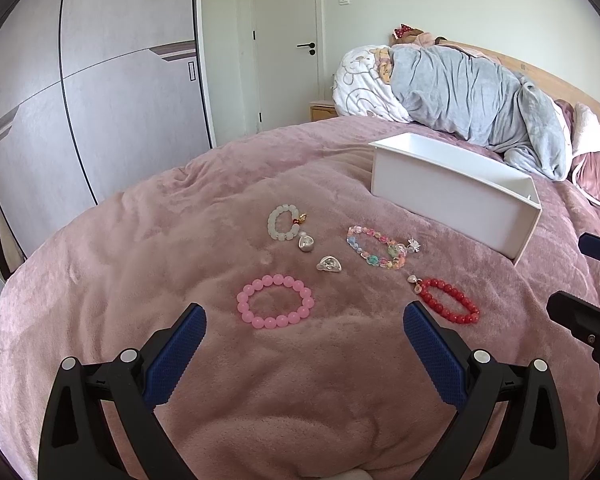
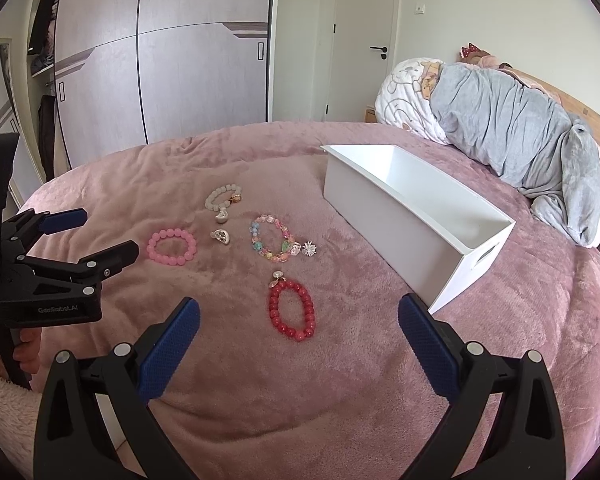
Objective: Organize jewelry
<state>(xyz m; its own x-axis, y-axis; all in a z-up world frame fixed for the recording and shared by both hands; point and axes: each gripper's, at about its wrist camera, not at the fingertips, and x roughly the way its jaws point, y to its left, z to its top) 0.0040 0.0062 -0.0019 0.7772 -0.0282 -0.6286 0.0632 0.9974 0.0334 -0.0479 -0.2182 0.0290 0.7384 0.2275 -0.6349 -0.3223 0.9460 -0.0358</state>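
Pink bedspread: red bracelet lengthwise toward wide-open, empty right hand-held gripper; left hand-held gripper likewise.

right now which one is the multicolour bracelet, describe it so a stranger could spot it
Start at the white box on the pink blanket. Just left of the box's long front wall lies the multicolour bracelet, above the red bracelet. It alone mixes pastel beads of many colours and shapes.

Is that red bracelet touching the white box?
Apart. The right wrist view shows a plain strip of pink blanket between the red bracelet and the white box; the left wrist view shows that gap too.
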